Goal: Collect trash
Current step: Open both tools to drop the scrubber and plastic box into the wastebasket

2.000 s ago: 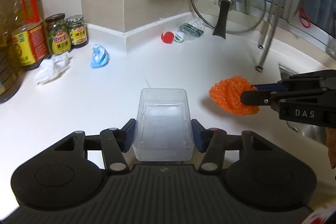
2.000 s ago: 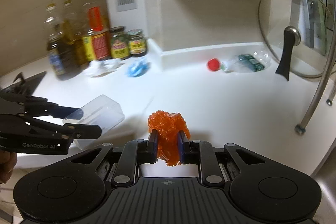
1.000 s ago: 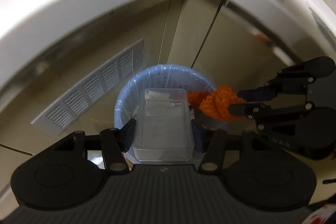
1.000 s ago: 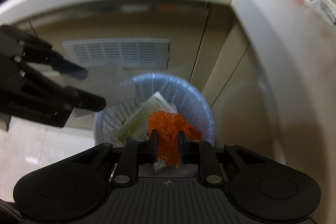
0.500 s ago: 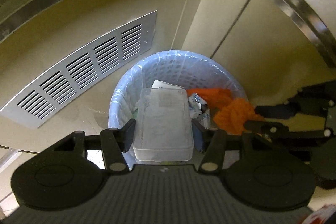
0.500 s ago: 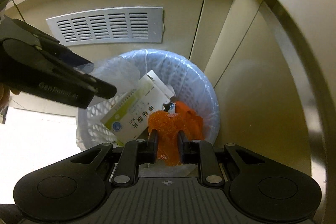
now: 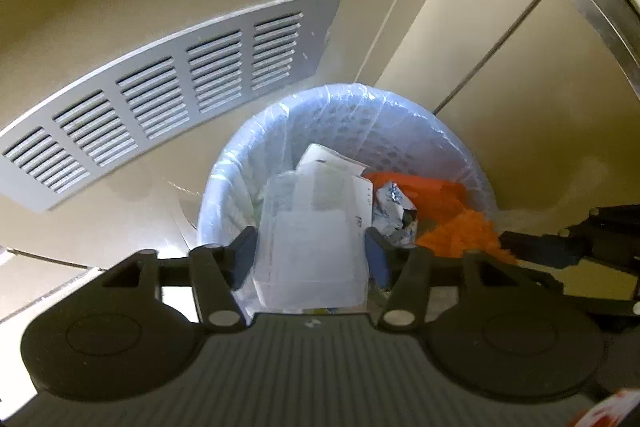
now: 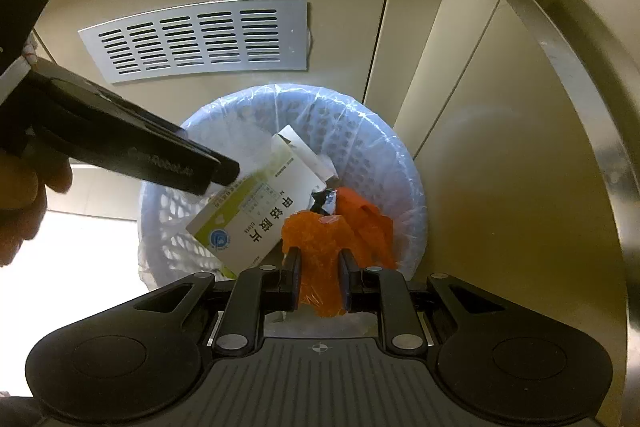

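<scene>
My left gripper (image 7: 310,255) hangs over the blue lined waste basket (image 7: 400,115), pointing steeply down. Its jaws are opening, and the clear plastic box (image 7: 316,239) between them is blurred and looks loose from the pads. My right gripper (image 8: 319,275) is shut on the orange mesh ball (image 8: 320,259), just above the basket (image 8: 360,123) near its right side. Inside lie a white and green medicine carton (image 8: 256,223), an orange bag (image 8: 368,223) and a crumpled foil wrapper (image 8: 320,203). The left gripper (image 8: 224,171) reaches in from the left of the right wrist view.
The basket stands on the floor in the corner of beige cabinet fronts. A grey vent grille (image 7: 160,79) sits in the panel behind it. The worktop's rim (image 8: 580,107) curves overhead on the right. A hand (image 8: 24,211) holds the left gripper.
Both grippers left the worktop and sank over the basket. The left jaws have spread a little and the clear box now blurs between them. The right grip on the orange ball is unchanged.
</scene>
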Available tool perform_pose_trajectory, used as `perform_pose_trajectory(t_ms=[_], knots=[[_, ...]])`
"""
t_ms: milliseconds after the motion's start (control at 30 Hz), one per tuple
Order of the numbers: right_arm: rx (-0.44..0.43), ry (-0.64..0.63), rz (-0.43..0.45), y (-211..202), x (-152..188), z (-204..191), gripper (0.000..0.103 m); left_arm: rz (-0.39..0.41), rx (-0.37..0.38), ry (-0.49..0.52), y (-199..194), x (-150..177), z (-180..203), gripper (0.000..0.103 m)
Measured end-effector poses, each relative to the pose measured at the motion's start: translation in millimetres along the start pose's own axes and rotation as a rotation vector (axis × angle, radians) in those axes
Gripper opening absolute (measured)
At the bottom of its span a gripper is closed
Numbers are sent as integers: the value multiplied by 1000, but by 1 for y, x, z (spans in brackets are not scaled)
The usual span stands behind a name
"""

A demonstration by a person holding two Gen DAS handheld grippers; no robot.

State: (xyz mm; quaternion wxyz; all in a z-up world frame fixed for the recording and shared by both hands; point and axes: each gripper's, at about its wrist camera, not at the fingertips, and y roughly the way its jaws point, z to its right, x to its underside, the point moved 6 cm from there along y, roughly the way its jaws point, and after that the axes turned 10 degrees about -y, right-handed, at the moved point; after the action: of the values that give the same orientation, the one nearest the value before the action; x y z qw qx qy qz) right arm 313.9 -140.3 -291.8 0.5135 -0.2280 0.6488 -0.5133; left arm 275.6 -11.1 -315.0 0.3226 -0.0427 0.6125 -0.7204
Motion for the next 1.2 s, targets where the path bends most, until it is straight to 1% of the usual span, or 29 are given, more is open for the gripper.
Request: perform_pose_trajectory(t_ms=[67, 467, 567, 600, 633, 700, 733, 833, 1000, 1200], knots=[[-2, 3, 0, 2, -1, 0, 19, 13, 0, 12, -3, 1, 1, 66], [-14, 15, 6, 4, -7, -3, 20, 51, -9, 2, -31, -3, -13, 66], [-27, 24, 24, 3, -10, -5, 20, 57, -15, 0, -36, -4, -19, 66], [-28, 26, 25, 4, -11, -5, 22, 58, -17, -1, -37, -4, -20, 66], [-28, 30, 23, 5, -11, -6, 28, 60, -19, -3, -38, -3, -22, 66], [-39, 44, 21, 6, -11, -7, 60, 64, -22, -8, -40, -3, -25, 66], [-45, 53, 24, 6, -11, -7, 64, 67, -23, -10, -42, -3, -26, 66], [-54, 69, 21, 5, -10, -8, 64, 74, -25, -15, -44, -2, -29, 66], [-38, 62, 6, 1, -7, -9, 64, 77, -24, -5, -51, -1, -34, 66], [-15, 50, 23, -19, -13, -10, 64, 97, -7, 23, -67, -4, -32, 66]])
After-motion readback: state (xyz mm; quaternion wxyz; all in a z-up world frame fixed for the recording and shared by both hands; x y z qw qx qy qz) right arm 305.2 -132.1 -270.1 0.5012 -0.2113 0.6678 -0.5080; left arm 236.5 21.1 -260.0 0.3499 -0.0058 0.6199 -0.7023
